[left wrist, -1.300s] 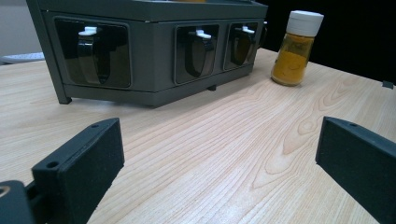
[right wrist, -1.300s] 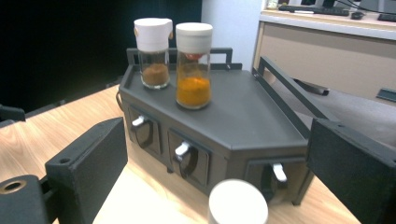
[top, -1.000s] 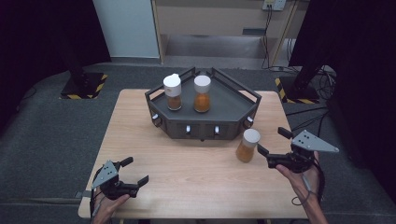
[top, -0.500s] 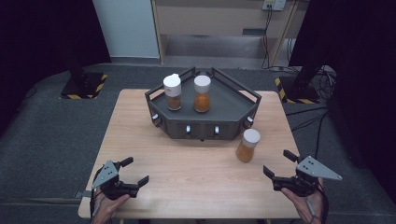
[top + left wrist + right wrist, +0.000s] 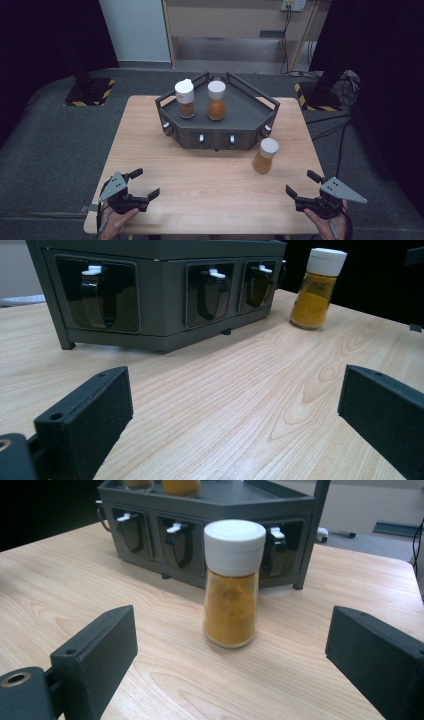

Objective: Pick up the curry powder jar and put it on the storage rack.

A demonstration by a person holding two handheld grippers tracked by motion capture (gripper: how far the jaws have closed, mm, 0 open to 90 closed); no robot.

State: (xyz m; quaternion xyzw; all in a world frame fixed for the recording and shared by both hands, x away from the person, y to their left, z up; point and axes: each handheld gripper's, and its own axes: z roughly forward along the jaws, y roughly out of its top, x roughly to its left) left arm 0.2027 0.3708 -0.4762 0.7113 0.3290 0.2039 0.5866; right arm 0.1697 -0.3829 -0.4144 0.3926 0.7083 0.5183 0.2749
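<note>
Over on the left, our left claw (image 5: 134, 189) hasn't budged, parked at the near edge of the worktop (image 5: 210, 200) with its jaws spread wide and nothing in them. In the middle, the dark rack (image 5: 217, 120) carries two spice jars (image 5: 184, 98) on top. The third jar (image 5: 265, 155) stands alone on the worktop just off the rack's right corner. Our right claw (image 5: 303, 191) has pulled back from it toward us, jaws spread and empty. We'd guess it's lining up a fresh approach, since the jar sits dead centre between those jaws.
</note>
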